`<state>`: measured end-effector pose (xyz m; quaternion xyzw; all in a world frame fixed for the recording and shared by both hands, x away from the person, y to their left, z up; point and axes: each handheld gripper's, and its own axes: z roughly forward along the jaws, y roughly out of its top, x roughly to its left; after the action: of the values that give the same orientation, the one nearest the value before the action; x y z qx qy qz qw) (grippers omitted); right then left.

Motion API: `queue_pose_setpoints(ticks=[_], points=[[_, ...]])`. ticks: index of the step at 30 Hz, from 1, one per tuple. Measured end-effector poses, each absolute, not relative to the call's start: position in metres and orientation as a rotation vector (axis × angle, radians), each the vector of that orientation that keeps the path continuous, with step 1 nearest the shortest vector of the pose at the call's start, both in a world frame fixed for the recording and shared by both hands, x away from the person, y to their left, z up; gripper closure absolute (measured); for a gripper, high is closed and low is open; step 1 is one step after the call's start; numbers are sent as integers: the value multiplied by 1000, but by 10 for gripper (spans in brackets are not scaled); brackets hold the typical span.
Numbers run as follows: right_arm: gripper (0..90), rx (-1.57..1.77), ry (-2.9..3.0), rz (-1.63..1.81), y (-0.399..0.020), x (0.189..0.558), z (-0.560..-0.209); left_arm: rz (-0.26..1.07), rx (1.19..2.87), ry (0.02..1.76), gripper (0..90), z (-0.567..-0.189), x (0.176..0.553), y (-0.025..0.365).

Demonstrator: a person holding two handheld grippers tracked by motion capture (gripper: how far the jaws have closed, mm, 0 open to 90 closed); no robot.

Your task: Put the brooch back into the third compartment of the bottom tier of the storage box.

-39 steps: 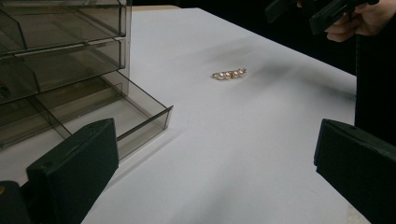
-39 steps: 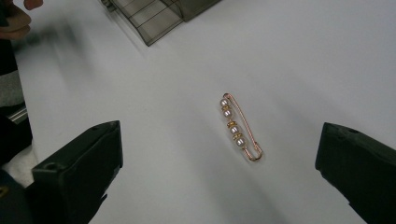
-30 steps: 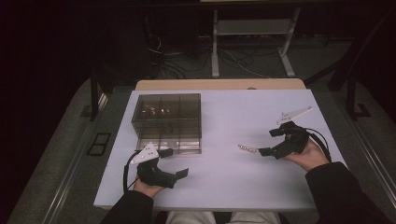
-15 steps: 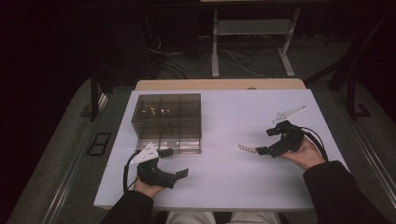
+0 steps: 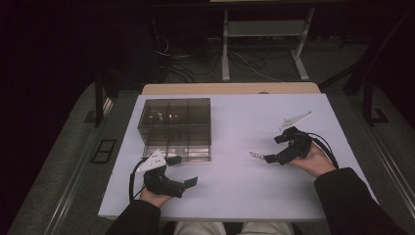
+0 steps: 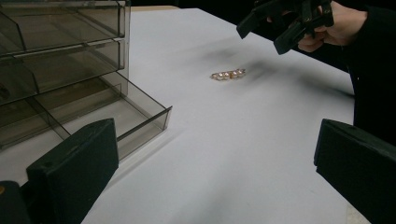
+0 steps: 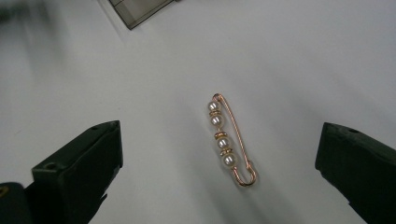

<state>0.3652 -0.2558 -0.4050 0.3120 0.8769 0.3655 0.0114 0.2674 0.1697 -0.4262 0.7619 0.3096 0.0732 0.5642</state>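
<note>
A gold safety-pin brooch with several pearls (image 7: 231, 140) lies flat on the white table (image 5: 235, 196), right of centre. My right gripper (image 5: 275, 148) hovers just above and beside the brooch (image 5: 254, 154), open, with nothing between its jaws; in the right gripper view the brooch sits between the two jaws. My left gripper (image 5: 182, 170) is open near the front left, close to a smoky clear drawer box (image 5: 173, 127). The box's bottom drawer (image 6: 140, 109) is pulled out. From the left gripper view the brooch (image 6: 228, 74) lies beyond the drawer, under the right gripper (image 6: 280, 28).
Small items sit in a back compartment of the box (image 5: 164, 116). A corner of the open drawer (image 7: 135, 9) shows at the top of the right gripper view. A wooden strip (image 5: 230, 89) borders the table's far edge, with dark floor and cables behind.
My right gripper has shifted slightly left, closer to the brooch. The left gripper, the box and the brooch have stayed where they were.
</note>
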Motion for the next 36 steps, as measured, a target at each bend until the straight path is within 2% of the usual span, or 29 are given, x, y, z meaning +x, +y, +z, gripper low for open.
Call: queue_pose_setpoints(ticks=[34, 36], points=[[3, 868, 2859, 1003, -226, 374, -434, 171, 1797, 723, 0, -426, 267, 169], [62, 858, 2861, 1000, -227, 375, -434, 171, 1796, 723, 0, -426, 267, 169]])
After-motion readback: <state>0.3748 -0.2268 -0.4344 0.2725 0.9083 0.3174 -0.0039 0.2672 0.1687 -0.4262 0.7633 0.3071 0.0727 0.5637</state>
